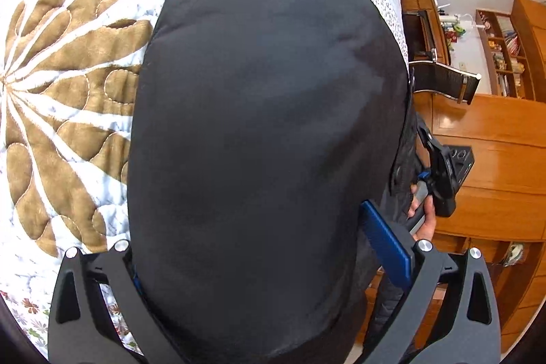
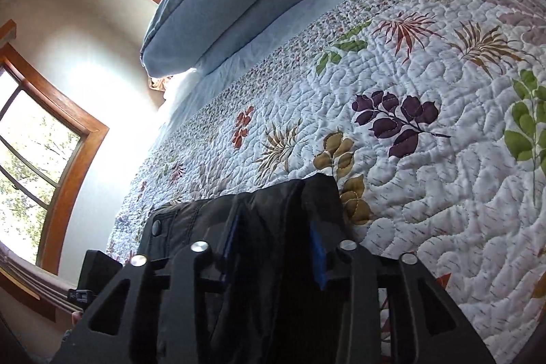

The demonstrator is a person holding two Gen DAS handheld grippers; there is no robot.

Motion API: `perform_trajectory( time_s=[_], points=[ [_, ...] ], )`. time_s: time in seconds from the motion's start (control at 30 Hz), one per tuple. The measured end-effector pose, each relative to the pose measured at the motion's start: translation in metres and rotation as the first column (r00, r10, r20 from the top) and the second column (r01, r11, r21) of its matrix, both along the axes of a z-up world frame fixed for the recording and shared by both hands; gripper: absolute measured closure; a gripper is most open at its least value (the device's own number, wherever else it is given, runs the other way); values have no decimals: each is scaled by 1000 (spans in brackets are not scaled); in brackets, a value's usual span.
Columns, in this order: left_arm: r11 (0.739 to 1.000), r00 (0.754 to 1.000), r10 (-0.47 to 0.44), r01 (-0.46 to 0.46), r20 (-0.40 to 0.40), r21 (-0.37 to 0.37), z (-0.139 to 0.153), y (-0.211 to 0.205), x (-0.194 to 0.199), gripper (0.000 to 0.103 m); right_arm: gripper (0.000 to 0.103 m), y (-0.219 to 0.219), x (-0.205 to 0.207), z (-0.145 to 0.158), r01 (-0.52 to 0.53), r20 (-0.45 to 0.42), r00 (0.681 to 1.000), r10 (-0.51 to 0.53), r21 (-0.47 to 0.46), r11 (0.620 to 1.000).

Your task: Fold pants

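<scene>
left hand-held gripper (image 1: 269,265) angled down over the bed, jaws spread around smooth black pants (image 1: 266,111), grip impossible to tell. right hand-held gripper (image 2: 273,248) tilted down likewise, blue pads (image 2: 317,253) either side of bunched waistband, contact unclear. pants draped on puffy quilt (image 2: 426,159) stitched with leaves.

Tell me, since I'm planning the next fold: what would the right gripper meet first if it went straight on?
The black pants already bunched between the right gripper's fingers; beyond them, probably the floral quilt, though depth is unclear.
</scene>
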State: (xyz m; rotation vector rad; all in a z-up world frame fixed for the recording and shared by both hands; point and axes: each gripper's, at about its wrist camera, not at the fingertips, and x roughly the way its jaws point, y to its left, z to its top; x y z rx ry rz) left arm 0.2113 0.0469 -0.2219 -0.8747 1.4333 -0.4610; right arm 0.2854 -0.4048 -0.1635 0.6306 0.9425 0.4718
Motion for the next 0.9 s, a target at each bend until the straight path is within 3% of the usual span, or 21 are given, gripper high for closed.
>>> perform_trajectory(
  time_s=[0.03, 0.2, 0.4, 0.63, 0.9],
  points=[
    [1000, 1000, 7, -7, -2, -15, -2, 3, -1, 4, 17, -3, -6, 3, 7, 2, 1000, -7, 5, 1000],
    [999, 1000, 13, -12, 9, -51, -5, 11, -4, 4, 13, -23, -40, -1, -4, -33, 999, 8, 108, 994],
    [998, 995, -67, 66, 71, 15, 5, 3, -5, 4, 13, -36, -69, -23, -40, -150, 987, 64, 159, 986],
    [994, 993, -78, 71, 91, 77, 7, 0, -7, 4, 13, -32, -72, -32, -86, -186, 975, 121, 185, 979],
    [998, 998, 3, -6, 66, 56, 4, 0, -2, 3, 13, -7, -59, -38, -153, -198, 960, 195, 209, 966]
  ],
)
